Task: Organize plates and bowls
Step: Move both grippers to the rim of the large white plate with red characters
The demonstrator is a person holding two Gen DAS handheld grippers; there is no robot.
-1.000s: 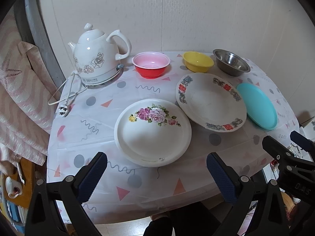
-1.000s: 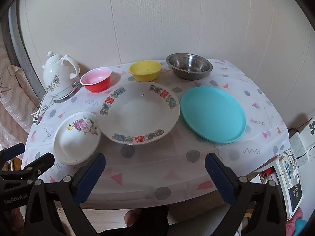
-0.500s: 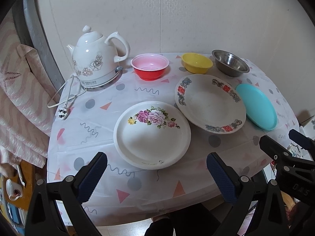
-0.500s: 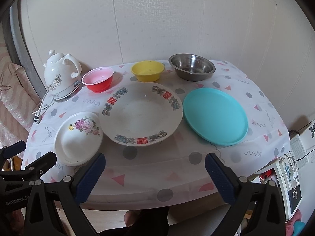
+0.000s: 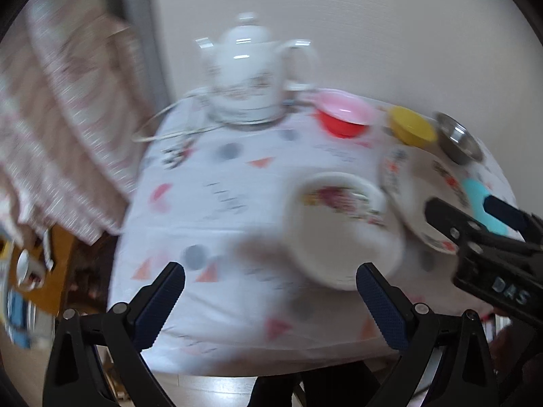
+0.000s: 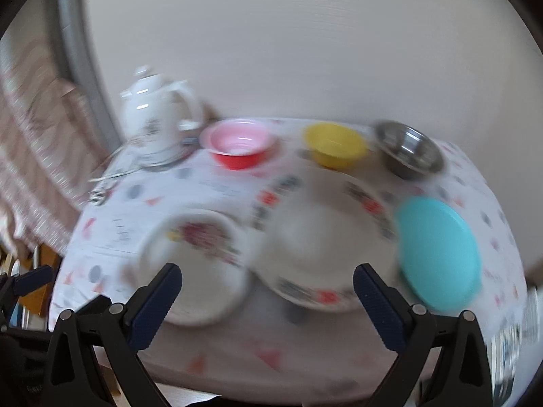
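Table: patterned cloth, dishes untouched.
Change: both views now blur, swung leftward; approach starting.
Left gripper: spread wide, empty.
Right gripper: spread wide, empty.
Floral plate: eleven o'clock.

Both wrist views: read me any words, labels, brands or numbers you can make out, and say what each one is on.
"DAS" on the black body of the right gripper, seen in the left wrist view.
Red marks on the rim of the patterned plate: too blurred to read.
Faint print on the tablecloth: too blurred to tell whether it is text.
White kettle: only blurred decoration, no readable text.
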